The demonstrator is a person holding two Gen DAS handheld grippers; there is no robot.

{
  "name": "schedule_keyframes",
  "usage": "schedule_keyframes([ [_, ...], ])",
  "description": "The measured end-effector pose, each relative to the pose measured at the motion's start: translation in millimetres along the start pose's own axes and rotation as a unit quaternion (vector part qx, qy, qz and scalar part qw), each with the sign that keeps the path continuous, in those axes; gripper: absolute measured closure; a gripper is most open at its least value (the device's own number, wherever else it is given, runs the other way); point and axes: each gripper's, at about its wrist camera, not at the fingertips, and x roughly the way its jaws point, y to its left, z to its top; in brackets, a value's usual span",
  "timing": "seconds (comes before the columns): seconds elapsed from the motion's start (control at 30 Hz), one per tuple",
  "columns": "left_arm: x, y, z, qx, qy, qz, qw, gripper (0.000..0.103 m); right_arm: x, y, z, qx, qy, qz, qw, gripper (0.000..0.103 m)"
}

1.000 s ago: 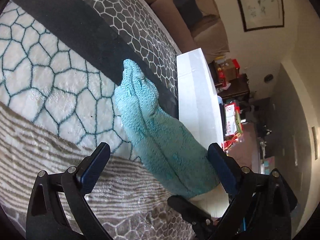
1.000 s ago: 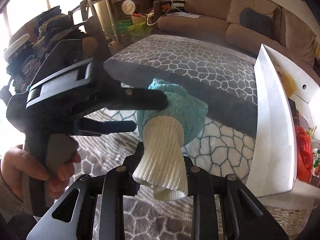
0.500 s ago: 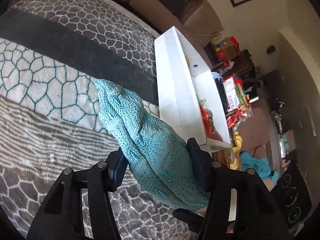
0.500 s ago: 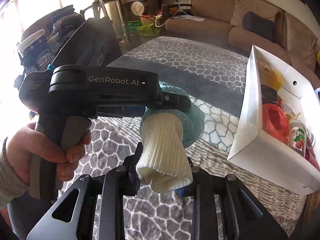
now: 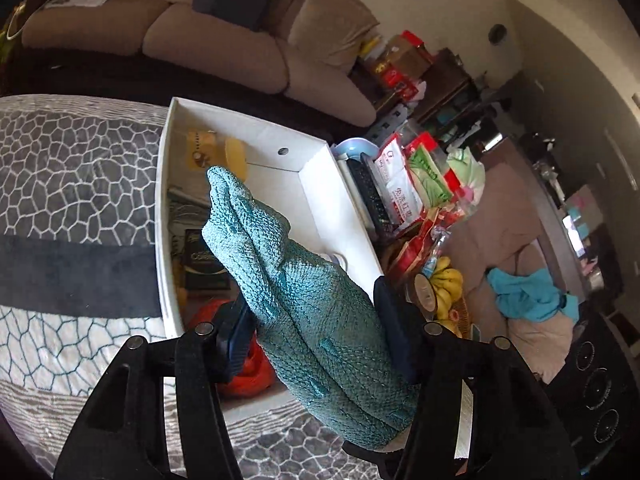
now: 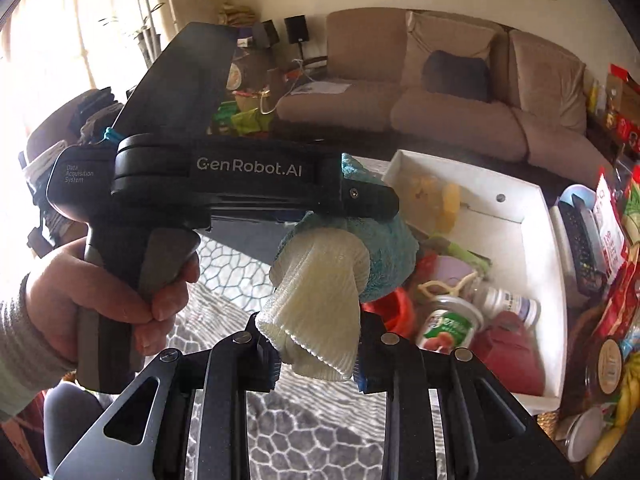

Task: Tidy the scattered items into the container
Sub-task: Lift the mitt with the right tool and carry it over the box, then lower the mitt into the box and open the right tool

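Left wrist view, and we're looking straight down the tongs at a teal knitted sock (image 5: pixel 316 312), bunched and squeezed between the two dark pads of the left gripper (image 5: pixel 316 332), jaws narrowed hard onto the thick fabric. Beyond it sits the landmark for everything: the white box (image 5: pixel 164 216), resting on the patterned blanket (image 5: pixel 76 168). The sock's toe end is raised against the box's open top, on the near side of it, not yet lowered in. Swing to the right wrist view and the right gripper (image 6: pixel 316 360) is pinched tight on the sock's cream ribbed cuff (image 6: pixel 320 312), so both tongs hold the same item, one at each end, with a hand (image 6: pixel 116 292) wrapped round the left tool's handle. Now, progress! Inside the box there's already plenty: a red lump (image 6: pixel 508 344), a small tub with a green label (image 6: pixel 448 324), a white bottle (image 6: pixel 508 304), something yellow (image 6: pixel 440 196) against the far wall. I'd call this late in the job, since the blanket stretch near the box shows no loose items. What's left, by my reading: carry the sock over the box rim, let both ends go, and check for stragglers outside these views. Clutter on the box's far side looks like household stuff, not part of this.
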Motion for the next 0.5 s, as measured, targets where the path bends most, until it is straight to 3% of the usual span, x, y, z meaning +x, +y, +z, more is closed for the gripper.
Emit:
schedule_keyframes([
  [0.23,100,-19,57,0.013,0.026,-0.006,0.9996,0.049,16,-100,28,0.044,0.003,-0.026,0.999,0.076],
  [0.5,208,0,95,0.006,0.057,0.019,0.9982,0.050,81,-200,35,0.092,0.032,-0.045,0.994,0.076],
])
